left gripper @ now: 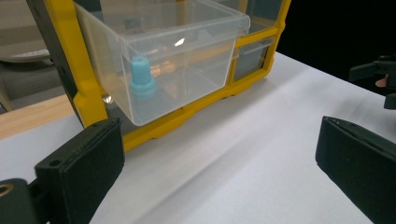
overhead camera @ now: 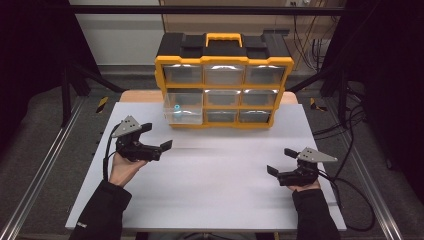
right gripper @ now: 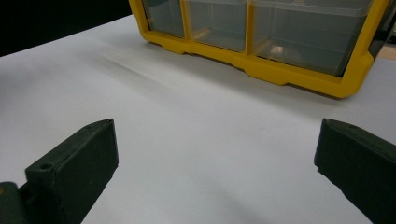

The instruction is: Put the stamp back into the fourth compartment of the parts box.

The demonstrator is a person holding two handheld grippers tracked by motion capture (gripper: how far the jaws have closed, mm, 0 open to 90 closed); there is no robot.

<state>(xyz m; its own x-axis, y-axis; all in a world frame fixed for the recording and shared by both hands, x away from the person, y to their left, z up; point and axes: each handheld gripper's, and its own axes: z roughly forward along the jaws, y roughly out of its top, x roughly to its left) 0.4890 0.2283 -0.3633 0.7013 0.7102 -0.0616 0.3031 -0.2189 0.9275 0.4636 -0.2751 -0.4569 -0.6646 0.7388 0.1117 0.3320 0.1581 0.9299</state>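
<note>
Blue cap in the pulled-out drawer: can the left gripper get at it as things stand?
Probably yes. The drawer sticks out of the yellow organizer with its top open, and the left gripper sits just in front, jaws open and holding nothing. The blue cap stands behind the clear front wall, so it must come from above.

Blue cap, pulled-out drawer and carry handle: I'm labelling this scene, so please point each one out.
blue cap [left gripper: 141, 78]: left gripper view, on its side wall.
pulled-out drawer [left gripper: 187, 60]: left gripper view, on its clear front wall.
carry handle [overhead camera: 223, 36]: high view, on its yellow top bar.

Dim dark surroundings, bright white table [overhead camera: 210, 190], overhead glare on clear drawers [overhead camera: 224, 74] (top row), soft blur
</note>
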